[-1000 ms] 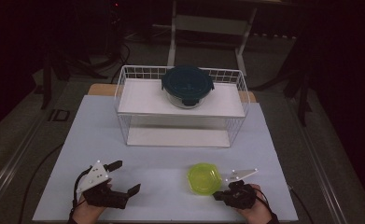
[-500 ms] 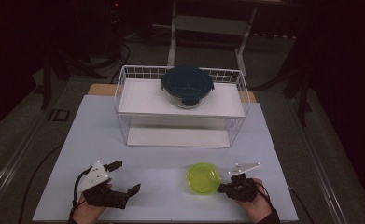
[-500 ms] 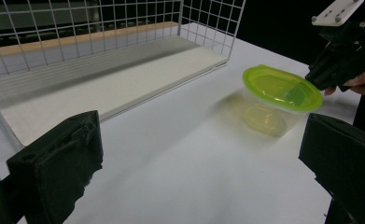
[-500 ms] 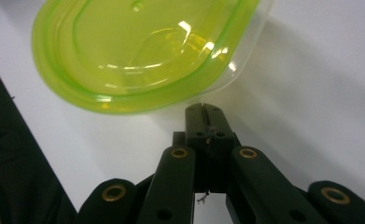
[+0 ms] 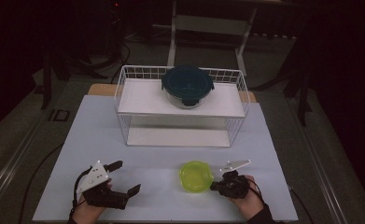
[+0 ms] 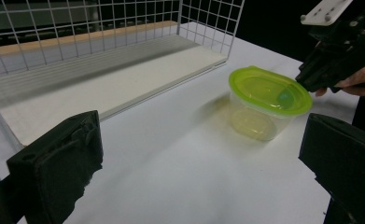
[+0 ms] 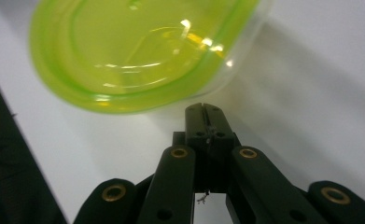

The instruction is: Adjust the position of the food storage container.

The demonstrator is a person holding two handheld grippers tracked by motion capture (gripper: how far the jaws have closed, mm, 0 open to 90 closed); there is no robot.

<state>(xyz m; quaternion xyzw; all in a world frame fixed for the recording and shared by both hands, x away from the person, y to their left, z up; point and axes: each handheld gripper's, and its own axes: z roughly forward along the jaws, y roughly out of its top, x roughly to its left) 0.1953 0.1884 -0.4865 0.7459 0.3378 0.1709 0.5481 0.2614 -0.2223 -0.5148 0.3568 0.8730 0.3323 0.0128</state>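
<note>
So, green-lidded tub (image 5: pixel 196 175) sits on the bench (image 5: pixel 161 158) in front of the wire rack (image 5: pixel 182 105) | right tool (image 5: pixel 216 185) clenched empty, tips at its rim | left tool (image 5: pixel 122 178) released, well apart | looks light, thin, slippery plastic; squeeze across the lid edge gently.

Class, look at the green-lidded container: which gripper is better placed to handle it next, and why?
The right gripper: its shut tips sit at the rim of the green-lidded container. The left gripper, jaws open, sits well off to the side.
</note>
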